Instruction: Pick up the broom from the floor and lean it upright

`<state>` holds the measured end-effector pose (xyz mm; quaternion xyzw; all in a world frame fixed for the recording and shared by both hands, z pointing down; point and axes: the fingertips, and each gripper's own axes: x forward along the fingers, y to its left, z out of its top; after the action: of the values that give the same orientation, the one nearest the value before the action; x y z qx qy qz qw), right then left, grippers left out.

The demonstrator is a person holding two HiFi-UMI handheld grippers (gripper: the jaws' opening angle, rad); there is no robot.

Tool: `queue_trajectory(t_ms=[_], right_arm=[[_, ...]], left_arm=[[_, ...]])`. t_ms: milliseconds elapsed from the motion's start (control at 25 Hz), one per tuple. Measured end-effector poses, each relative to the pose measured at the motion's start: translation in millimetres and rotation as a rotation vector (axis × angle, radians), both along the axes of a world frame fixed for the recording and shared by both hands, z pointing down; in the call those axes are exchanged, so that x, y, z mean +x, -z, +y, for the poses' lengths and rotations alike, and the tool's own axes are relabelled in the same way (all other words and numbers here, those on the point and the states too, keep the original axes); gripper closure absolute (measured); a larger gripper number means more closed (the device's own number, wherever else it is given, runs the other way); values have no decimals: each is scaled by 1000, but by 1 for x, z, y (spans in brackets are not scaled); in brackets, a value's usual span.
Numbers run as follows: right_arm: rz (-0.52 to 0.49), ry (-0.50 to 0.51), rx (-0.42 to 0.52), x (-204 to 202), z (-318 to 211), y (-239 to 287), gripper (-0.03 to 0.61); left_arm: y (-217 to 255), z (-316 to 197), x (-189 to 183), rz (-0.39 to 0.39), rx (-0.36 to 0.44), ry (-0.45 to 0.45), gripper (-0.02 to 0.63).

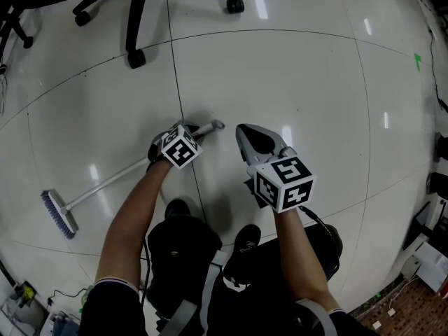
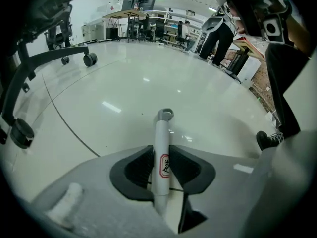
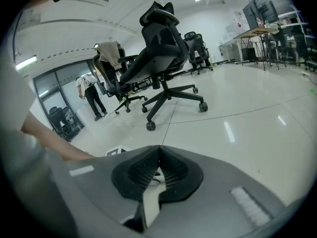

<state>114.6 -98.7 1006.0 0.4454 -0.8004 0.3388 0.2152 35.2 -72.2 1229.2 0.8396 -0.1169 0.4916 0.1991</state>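
Observation:
The broom lies flat on the pale tiled floor: its blue brush head (image 1: 59, 214) at the left, its white handle (image 1: 112, 179) running up to the right to a grey end cap (image 1: 218, 124). My left gripper (image 1: 201, 131) points steeply down at the handle's upper end. In the left gripper view the handle (image 2: 162, 128) passes between the two dark pads (image 2: 139, 170), which press on both its sides just below the cap (image 2: 165, 115). My right gripper (image 1: 244, 133) hangs beside it to the right, apart from the broom. Its pads (image 3: 143, 170) meet at the tips with nothing between them.
An office chair's black star base (image 1: 140, 5) with castors stands on the floor beyond the broom. The same kind of chair (image 3: 163, 58) fills the middle of the right gripper view. The person's dark shoes (image 1: 245, 240) are just behind the grippers. Desks and people (image 2: 218, 33) stand far off.

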Motion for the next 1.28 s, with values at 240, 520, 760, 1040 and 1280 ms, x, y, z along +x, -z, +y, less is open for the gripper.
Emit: queue_trajectory(t_ms=[240, 520, 760, 1040, 1280], right_arm=[[-1, -26, 12, 5, 1, 17, 574], [-30, -63, 21, 8, 0, 73, 575], [-41, -51, 35, -3, -6, 157, 575], [-36, -12, 63, -24, -12, 272, 575], [-27, 44, 78, -54, -16, 372, 575]], left_arm=[[14, -5, 0, -17, -1, -23, 515], [97, -34, -15, 21, 68, 36, 517], [207, -51, -25, 83, 123, 67, 518], [339, -58, -48, 125, 172, 111, 518], [463, -70, -80, 172, 230, 167, 518]])
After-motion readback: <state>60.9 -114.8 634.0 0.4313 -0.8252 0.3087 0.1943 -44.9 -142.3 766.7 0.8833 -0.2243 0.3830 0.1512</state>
